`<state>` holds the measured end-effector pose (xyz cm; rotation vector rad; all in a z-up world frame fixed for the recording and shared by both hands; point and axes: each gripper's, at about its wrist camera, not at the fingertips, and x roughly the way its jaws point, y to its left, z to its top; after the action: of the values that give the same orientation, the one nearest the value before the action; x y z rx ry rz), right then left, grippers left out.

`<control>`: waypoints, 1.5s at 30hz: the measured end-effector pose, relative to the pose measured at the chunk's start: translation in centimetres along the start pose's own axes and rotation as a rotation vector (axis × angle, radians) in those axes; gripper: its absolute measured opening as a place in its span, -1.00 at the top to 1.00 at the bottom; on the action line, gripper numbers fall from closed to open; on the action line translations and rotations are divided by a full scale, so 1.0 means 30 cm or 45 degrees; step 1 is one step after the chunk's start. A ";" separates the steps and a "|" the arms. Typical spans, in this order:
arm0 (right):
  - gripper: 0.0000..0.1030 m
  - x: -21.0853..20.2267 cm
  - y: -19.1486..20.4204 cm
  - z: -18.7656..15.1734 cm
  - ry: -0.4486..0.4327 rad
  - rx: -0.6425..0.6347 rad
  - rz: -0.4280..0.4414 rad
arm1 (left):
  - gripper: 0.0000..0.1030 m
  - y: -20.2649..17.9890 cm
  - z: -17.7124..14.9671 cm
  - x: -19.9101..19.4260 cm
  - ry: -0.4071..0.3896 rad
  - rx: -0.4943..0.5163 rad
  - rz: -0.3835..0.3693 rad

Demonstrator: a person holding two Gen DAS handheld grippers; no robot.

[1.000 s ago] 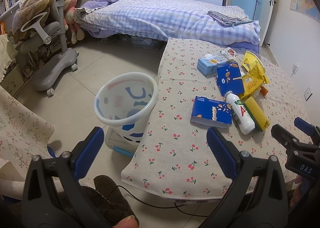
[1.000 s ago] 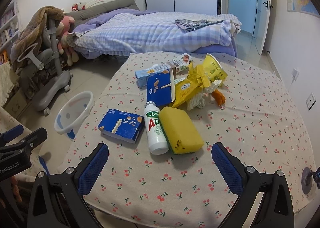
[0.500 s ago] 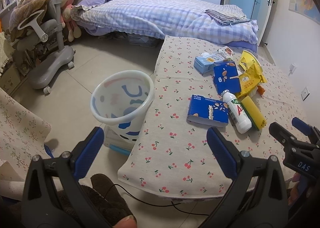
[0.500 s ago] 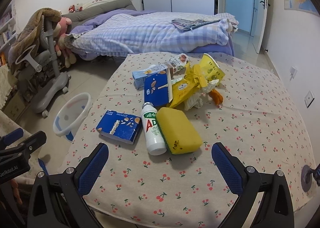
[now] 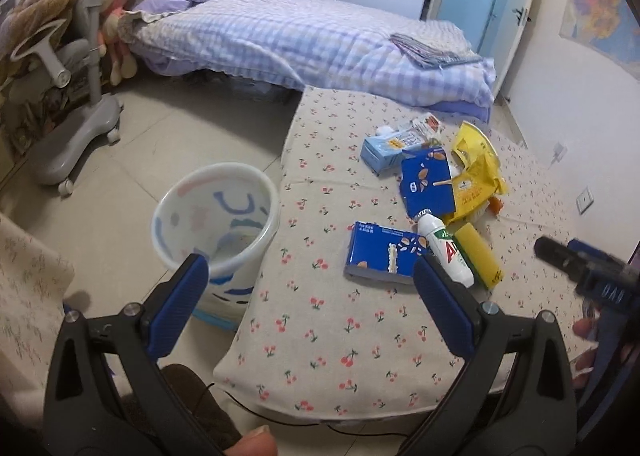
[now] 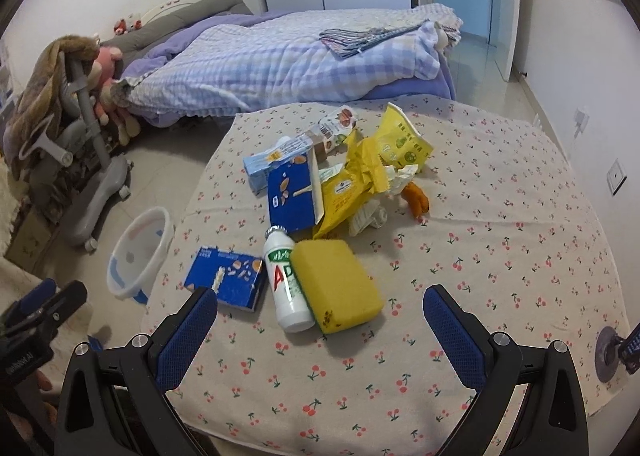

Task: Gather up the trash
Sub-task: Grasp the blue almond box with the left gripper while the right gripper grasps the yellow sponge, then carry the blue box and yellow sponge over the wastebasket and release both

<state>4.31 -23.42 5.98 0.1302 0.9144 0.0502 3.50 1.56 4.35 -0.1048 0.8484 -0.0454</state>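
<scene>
trash sits in a loose heap on the cherry-print worktop (image 6: 500,256): a white bottle (image 6: 289,284) lying on its side, touching a yellow sponge (image 6: 336,284) on one flank and just beside a flat blue box (image 6: 228,279) on the other. behind them, a second blue box (image 6: 294,195), a pale blue carton (image 6: 272,161), crumpled yellow wrappers (image 6: 360,183) and an orange scrap (image 6: 416,199). the bin (image 5: 216,215) stands on the floor against the worktop's left edge, looking empty, mouth up.

right gripper (image 6: 320,316) hangs low over the near edge, fingers spread wide, nothing between them, framing the bottle and sponge. left gripper (image 5: 312,292) is also spread and empty, with the bin and the flat blue box ahead of it.

nothing picked yet, so this is the first reach. my call: take one item at a time. the bottle is round and may roll, so close across its width, not its length, and nudge clear of the sponge first. the flat box is closest to the bin, a sensible job for the left gripper; pinch it by an edge, since it lies flat. release only once over the bin's mouth.
</scene>
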 end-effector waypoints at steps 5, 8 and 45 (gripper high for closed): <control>-1.00 0.040 -0.057 0.081 0.075 -0.010 -0.040 | -0.98 -0.033 0.076 0.151 0.320 0.087 -0.093; -1.00 0.081 -0.088 0.106 0.138 -0.021 -0.038 | -0.98 -0.036 0.085 0.250 0.478 0.053 -0.105; -1.00 0.318 -0.271 0.077 0.411 0.091 0.199 | -0.84 -0.215 0.031 0.537 0.671 0.141 -0.202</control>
<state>11.85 -30.75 -1.21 0.2656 1.2274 0.1878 14.84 -6.11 -6.35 -0.0557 1.3604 -0.2783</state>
